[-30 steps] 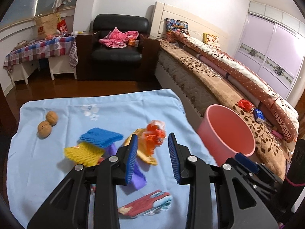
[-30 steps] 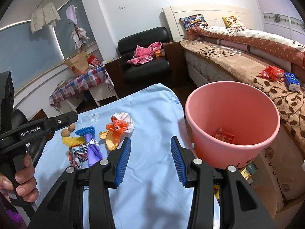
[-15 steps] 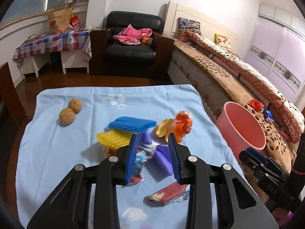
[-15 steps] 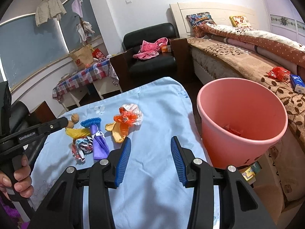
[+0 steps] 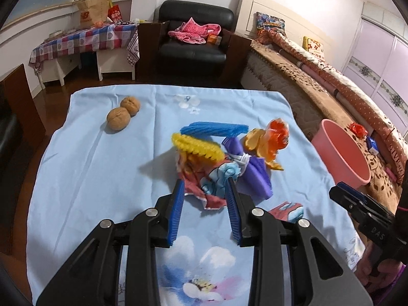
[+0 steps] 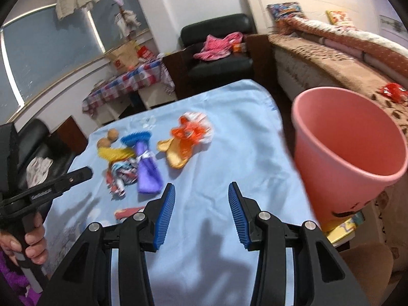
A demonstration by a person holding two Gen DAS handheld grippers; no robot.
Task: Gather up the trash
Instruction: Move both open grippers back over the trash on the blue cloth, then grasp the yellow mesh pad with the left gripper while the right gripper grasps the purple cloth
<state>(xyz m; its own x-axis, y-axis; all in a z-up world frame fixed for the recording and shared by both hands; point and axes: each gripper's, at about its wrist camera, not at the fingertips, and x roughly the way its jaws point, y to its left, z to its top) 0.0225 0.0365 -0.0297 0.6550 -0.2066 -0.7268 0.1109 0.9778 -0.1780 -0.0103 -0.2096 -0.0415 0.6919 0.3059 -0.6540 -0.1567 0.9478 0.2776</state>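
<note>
Left gripper (image 5: 205, 187): jaws partly apart, straddling the near edge of the crumpled wrapper (image 5: 204, 178); whether the pads already pinch it is hard to tell from this angle.
Crumpled wrapper: lies on the light blue cloth (image 5: 102, 173), dead ahead of the left gripper, against the yellow foam net (image 5: 196, 148) and the purple wrapper (image 5: 252, 176).
Long axis: the wrapper runs roughly across the jaws, so a straight close should catch it.
Nearer hand: the left, clearly.
Right gripper (image 6: 201, 204): jaws wide, empty, above bare cloth.
Pink bin (image 6: 341, 158): beside the table edge, just right of the right gripper.
</note>
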